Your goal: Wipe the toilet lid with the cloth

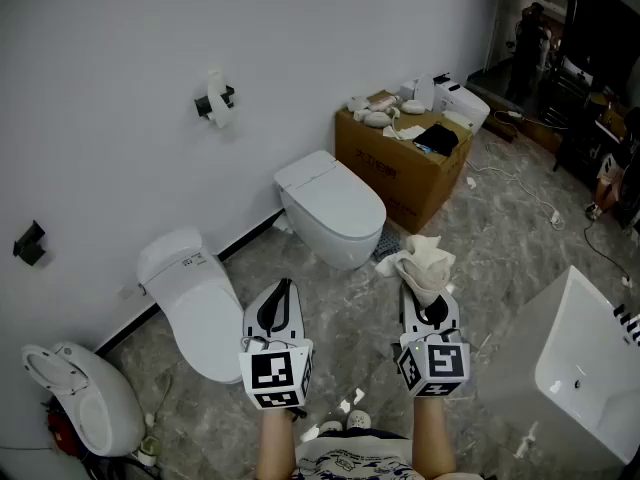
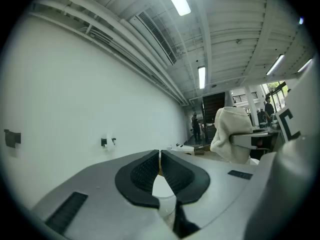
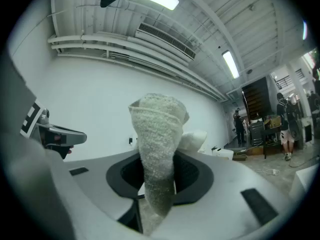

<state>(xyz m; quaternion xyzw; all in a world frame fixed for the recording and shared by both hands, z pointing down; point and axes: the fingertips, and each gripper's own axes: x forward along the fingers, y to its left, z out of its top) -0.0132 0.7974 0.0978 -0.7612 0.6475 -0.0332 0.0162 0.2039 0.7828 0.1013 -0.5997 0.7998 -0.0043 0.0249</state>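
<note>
Cloth of cream terry (image 1: pixel 424 264) was pinched in the right gripper (image 1: pixel 426 303), the white oval toilet lid (image 1: pixel 325 186) lay shut ahead and slightly left of it, and the left gripper (image 1: pixel 279 306) was empty, jaws pressed together.

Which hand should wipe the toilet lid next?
Right. The right tongs grip the cloth, with a toilet lid just ahead. The left tongs are shut and empty.
</note>
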